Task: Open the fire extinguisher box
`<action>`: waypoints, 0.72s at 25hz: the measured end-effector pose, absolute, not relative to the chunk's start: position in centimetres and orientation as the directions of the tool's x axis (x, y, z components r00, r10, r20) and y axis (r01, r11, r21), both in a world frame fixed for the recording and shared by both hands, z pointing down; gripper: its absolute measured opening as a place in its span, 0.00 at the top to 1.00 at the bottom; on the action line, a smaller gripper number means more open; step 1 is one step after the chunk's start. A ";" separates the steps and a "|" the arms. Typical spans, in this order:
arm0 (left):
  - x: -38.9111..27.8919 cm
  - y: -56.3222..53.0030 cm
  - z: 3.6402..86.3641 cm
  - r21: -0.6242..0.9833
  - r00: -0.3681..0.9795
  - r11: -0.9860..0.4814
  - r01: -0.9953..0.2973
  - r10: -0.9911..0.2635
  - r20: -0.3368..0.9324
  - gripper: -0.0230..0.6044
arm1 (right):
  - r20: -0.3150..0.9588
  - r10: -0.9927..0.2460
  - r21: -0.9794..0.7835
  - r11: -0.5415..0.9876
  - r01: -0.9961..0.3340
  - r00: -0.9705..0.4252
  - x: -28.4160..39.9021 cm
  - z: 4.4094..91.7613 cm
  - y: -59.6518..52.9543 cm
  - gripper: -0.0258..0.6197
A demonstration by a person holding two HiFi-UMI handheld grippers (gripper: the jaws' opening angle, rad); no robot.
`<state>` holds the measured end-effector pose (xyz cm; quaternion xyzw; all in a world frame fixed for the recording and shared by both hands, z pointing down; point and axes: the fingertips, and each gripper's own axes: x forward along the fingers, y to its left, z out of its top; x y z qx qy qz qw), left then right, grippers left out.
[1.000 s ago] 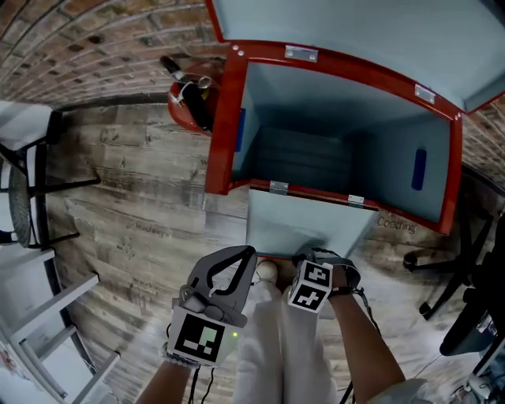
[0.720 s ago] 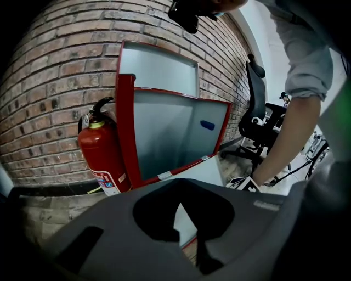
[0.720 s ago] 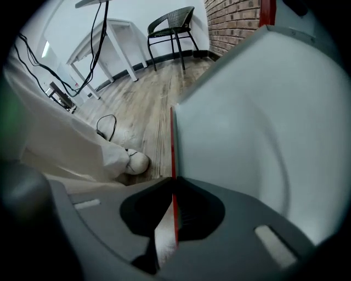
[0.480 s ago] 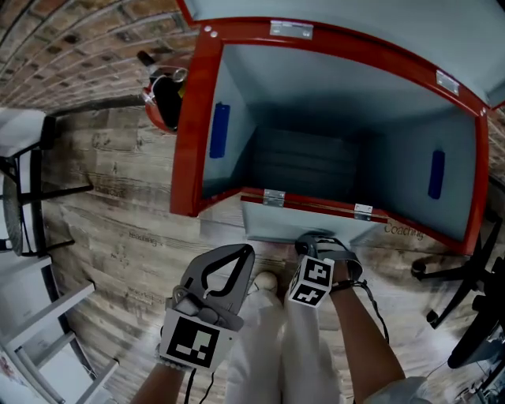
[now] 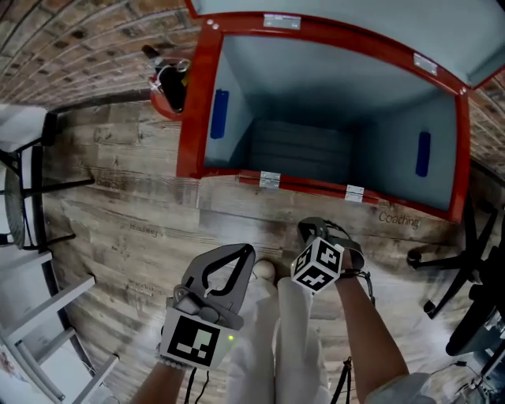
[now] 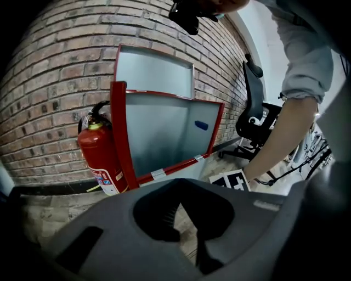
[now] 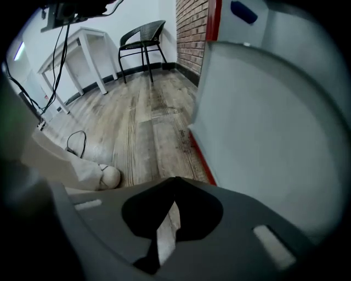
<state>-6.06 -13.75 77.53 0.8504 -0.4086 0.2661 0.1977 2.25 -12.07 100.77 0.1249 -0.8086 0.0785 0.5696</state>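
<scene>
The fire extinguisher box stands open against the brick wall, a red frame around a bare grey-blue inside, with its lid raised. The right gripper view shows its grey front flap hanging close on the right. A red fire extinguisher stands on the floor left of the box. My right gripper points down at the floor just before the box's front edge; its jaws have just been closing and hold nothing. My left gripper hovers lower left, shut and empty. The left gripper view shows the box and extinguisher ahead.
A black chair and a white table frame stand at the left. An office chair base sits right of the box. My trouser legs and a shoe lie between the grippers on the wood floor.
The front flap that stuck out towards me beside the right gripper has dropped out of the head view. The right gripper now stands a little back from the box. The left gripper barely moved.
</scene>
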 end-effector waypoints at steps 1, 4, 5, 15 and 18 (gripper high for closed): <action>-5.9 -13.8 76.7 0.117 0.526 -0.589 -0.800 -0.593 0.610 0.97 | 0.936 -0.124 0.016 0.950 -0.310 -0.331 2.5 99.6 -12.1 0.95; -5.4 -13.7 73.6 0.115 0.530 -0.589 -0.800 -0.603 0.597 0.97 | 0.908 -0.165 -0.013 0.907 -0.420 -0.385 3.2 94.7 -11.9 0.95; -5.2 -13.8 72.3 0.115 0.533 -0.590 -0.799 -0.607 0.590 0.97 | 0.895 -0.185 -0.030 0.883 -0.469 -0.406 3.6 92.8 -12.0 0.95; -4.7 -14.3 57.4 0.078 0.558 -0.625 -0.777 -0.626 0.545 0.97 | 0.771 -0.398 -0.107 0.688 -0.717 -0.497 7.0 70.1 -14.0 0.95; -5.2 -13.6 52.8 0.062 0.561 -0.636 -0.769 -0.625 0.543 0.97 | 0.732 -0.449 -0.104 0.669 -0.736 -0.512 7.1 63.7 -14.0 0.95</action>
